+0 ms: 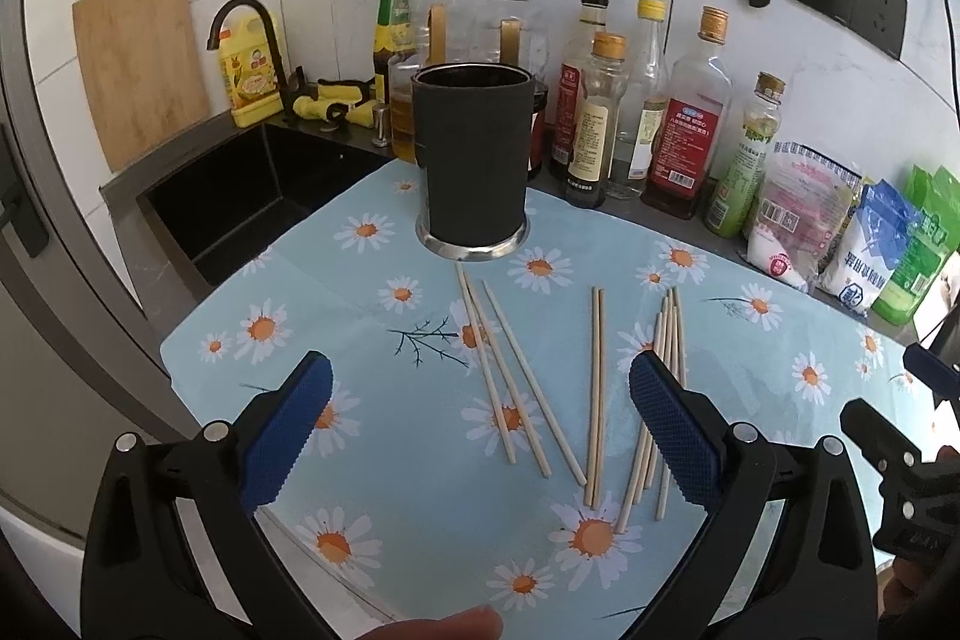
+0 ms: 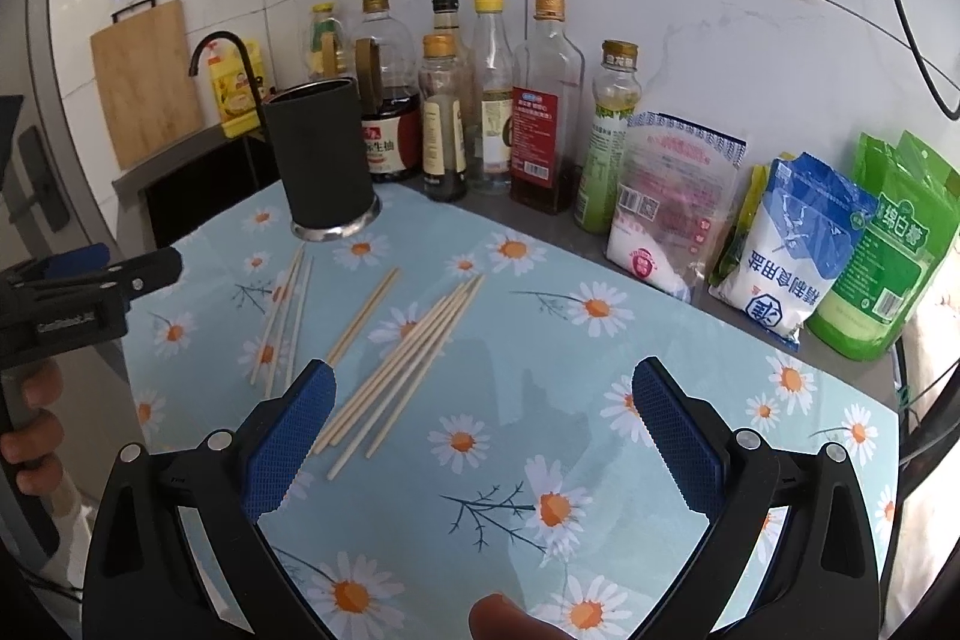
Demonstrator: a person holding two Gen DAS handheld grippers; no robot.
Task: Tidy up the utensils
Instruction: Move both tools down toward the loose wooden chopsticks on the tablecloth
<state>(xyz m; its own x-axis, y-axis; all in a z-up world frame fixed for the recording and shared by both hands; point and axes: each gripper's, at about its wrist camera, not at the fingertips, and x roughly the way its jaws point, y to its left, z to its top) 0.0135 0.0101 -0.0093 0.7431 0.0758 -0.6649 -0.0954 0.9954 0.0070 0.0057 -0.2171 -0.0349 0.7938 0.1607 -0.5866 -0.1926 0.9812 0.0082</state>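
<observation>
1. On the daisy-print mat you are holding your left gripper above the surface with its jaws spread wide and nothing between the pads.
2. Between and beyond those jaws, three loose chopsticks are lying fanned out, tips pointing toward the black utensil holder, which is standing upright at the far edge of the mat.
3. A separate pair of chopsticks is lying parallel, just inside your left gripper's right pad.
4. A larger bundle of chopsticks is running partly behind that right pad; contact with it cannot be confirmed.
5. Your right gripper is also sitting with jaws spread wide, gripping nothing.
6. From the right wrist view, the bundle is lying diagonally, its near ends passing just beside the left pad, mostly outside the gap.
7. The holder is appearing well beyond and to the left of the right jaws, with bottles lined up behind it by the wall.
</observation>
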